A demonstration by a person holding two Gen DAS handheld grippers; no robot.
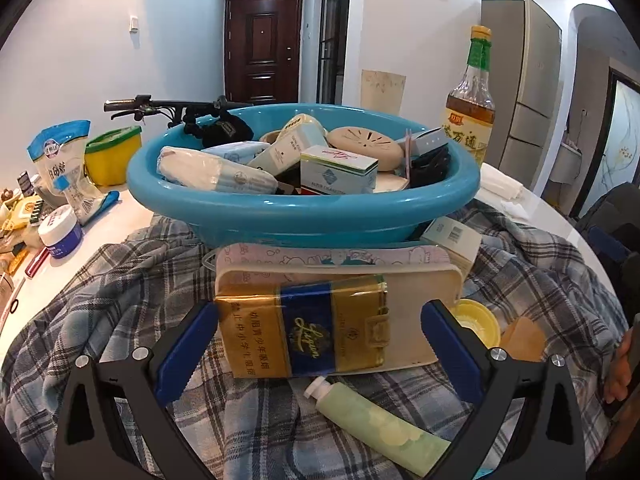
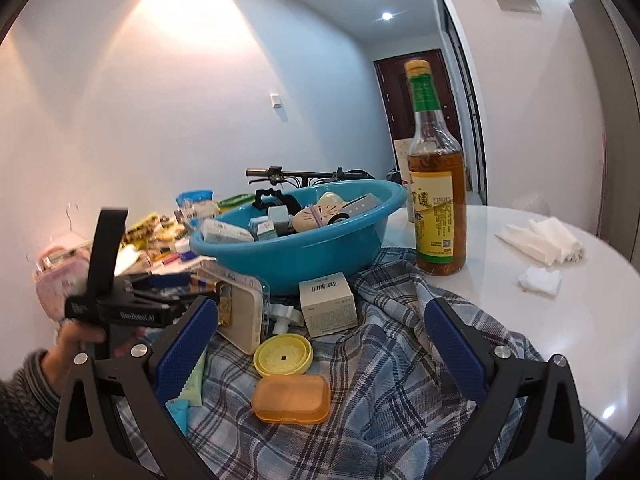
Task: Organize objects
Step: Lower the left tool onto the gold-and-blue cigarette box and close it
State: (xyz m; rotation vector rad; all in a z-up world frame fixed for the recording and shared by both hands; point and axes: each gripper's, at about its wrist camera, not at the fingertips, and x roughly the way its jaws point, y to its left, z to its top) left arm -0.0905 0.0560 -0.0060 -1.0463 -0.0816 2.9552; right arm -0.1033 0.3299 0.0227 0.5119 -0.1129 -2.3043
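The left gripper, jaws wide open, straddles a gold-and-blue cigarette pack, ready to lift it into the crowded blue plastic basin; the right gripper hovers open and empty.

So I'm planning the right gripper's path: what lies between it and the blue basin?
In the right wrist view: an orange soap box, a yellow round lid and a white carton, all on the plaid cloth before the blue basin.

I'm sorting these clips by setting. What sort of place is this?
Most likely a lived-in apartment, at a dining table near the entry. A tall refrigerator stands by the wall, a dark wooden front door closes the hallway, and a round white table carries a seasoning bottle.
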